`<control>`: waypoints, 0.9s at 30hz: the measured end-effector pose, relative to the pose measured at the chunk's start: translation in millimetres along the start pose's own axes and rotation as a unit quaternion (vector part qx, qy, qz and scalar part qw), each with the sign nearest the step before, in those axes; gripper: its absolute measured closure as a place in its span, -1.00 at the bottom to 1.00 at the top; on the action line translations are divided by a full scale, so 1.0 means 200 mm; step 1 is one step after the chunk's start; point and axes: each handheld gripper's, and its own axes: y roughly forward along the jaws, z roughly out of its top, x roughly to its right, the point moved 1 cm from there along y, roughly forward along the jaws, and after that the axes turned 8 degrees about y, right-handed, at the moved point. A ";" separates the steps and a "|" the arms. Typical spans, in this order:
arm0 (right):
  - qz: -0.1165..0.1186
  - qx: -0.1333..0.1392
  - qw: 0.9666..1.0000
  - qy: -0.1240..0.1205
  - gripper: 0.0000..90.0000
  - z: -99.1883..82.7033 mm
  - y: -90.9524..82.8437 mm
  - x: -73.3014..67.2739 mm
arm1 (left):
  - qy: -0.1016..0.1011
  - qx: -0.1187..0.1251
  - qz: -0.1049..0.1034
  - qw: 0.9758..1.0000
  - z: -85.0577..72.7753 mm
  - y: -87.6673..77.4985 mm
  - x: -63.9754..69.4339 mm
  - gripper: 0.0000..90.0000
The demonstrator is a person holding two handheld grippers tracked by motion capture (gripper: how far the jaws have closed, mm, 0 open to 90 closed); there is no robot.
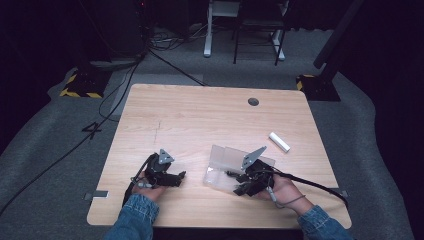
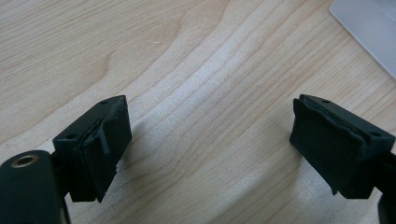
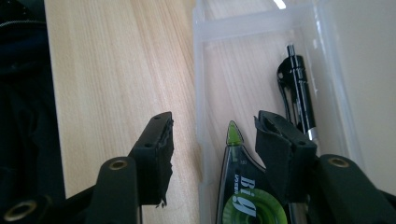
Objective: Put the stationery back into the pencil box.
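Work in hand: filling a clear plastic box on the table, open, its lid tilted up at the far side.

Right gripper: jaws apart, nothing between the pads. One jaw stands outside the box wall, the other inside, just above a green tape dispenser. The dispenser lies in the box beside a black pen.

Left gripper: jaws wide apart over bare wood, holding nothing, a little apart from the box.

A white eraser lies well apart on the table, to the right of the box.

Handling, as judged: the dispenser is light, rigid and smooth-shelled, so likely slippery; grip across its flat sides, not the tapered tip. The pen is thin and will roll; take it mid-barrel. The box is thin-walled, light and will slide if pushed; steady it by a wall. The lid hinge looks fragile.
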 end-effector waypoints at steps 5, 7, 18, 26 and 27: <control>0.005 -0.010 1.000 0.002 0.05 -0.01 0.02 -0.01 | 0.000 0.000 0.000 1.000 0.00 0.00 0.00 -0.72; 0.010 -0.012 1.000 0.001 0.06 -0.01 0.02 -0.01 | 0.000 0.000 0.000 1.000 0.00 0.00 0.00 -0.72; 0.005 0.025 1.000 -0.004 0.09 0.01 -0.06 -0.01 | 0.000 0.000 0.000 1.000 0.00 0.00 0.00 -0.72; -0.028 0.099 0.995 -0.002 0.10 0.03 -0.25 -0.01 | 0.003 0.000 0.002 1.000 -0.01 -0.01 0.00 -0.72; -0.032 0.106 0.994 0.000 0.10 0.03 -0.27 0.00 | 0.000 -0.001 0.000 1.000 -0.01 -0.01 0.01 -0.72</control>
